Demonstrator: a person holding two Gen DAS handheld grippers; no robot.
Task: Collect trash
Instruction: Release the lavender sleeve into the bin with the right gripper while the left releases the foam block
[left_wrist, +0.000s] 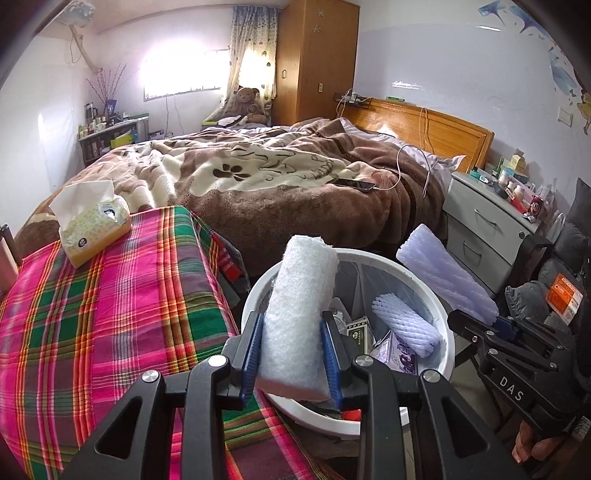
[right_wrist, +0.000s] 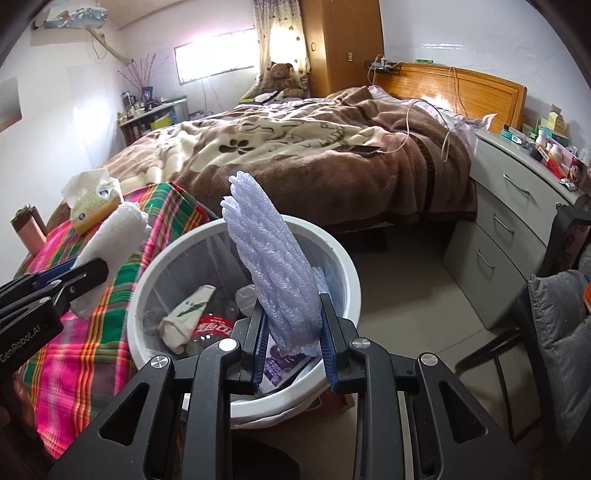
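The left hand-held gripper (left_wrist: 293, 363) is clenched on a white foam sheet roll (left_wrist: 301, 306), its blue pads pressing both sides; the roll stands tilted over the near rim of the white trash bin (left_wrist: 448, 354), on the side toward the plaid-covered bench (left_wrist: 103, 314); the right hand-held gripper (right_wrist: 291, 345) is clenched on a lavender foam net sleeve (right_wrist: 273, 266), which rises upright above the bin's opening; seen from the left wrist, that sleeve (left_wrist: 445, 275) hangs over the bin's far right rim, with the right hand-held gripper (left_wrist: 495, 328) just beyond the rim; seen from the right wrist, the left hand-held gripper (right_wrist: 55, 284) sits left of the bin (right_wrist: 162, 254), above the bench (right_wrist: 88, 339), with the white roll (right_wrist: 110, 251) in its grip.

Inside the bin lie another lavender foam net sleeve (left_wrist: 406, 323), a purple printed carton (left_wrist: 397, 354), a crumpled white wrapper with green print (right_wrist: 186, 314) and a clear bottle with a red label (right_wrist: 214, 326); a clear liner lines the bin's wall.

A yellow tissue pack (left_wrist: 94, 225) rests on the bench, at its far end from the bin; behind the bin spreads the bed with a brown blanket (left_wrist: 280, 184), a phone (left_wrist: 354, 184) lying on it.
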